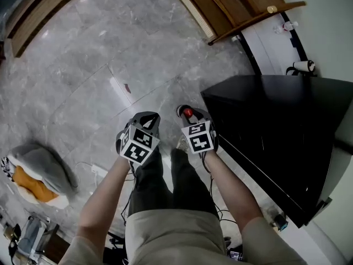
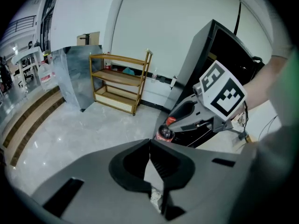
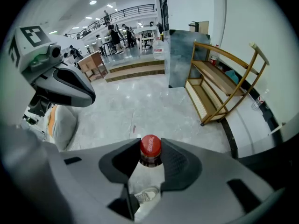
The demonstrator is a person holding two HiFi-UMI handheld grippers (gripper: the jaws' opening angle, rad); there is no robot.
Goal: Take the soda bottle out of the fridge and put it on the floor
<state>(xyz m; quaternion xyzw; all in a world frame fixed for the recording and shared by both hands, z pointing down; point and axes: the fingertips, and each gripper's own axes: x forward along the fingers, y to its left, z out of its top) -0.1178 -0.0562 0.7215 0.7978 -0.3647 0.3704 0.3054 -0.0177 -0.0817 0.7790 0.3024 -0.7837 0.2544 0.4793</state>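
My right gripper [image 3: 150,157] is shut on the neck of the soda bottle [image 3: 150,146], whose red cap stands up between the jaws. In the head view the bottle's cap [image 1: 188,113] shows just ahead of the right gripper [image 1: 194,117], over the grey floor and beside the black fridge [image 1: 276,142]. The left gripper [image 1: 145,119] hangs close by on the left, its jaw tips touching with nothing between them [image 2: 150,143]. From the left gripper view I see the right gripper [image 2: 169,126] pointing down with the dark bottle [image 2: 164,134] hanging in it.
A wooden shelf rack [image 1: 231,4] stands against the far wall beyond the fridge. A grey and orange cushion [image 1: 36,173] lies on the floor at the left. My legs and a shoe [image 3: 147,195] are directly under the grippers. Cables lie by the fridge's base [image 1: 276,222].
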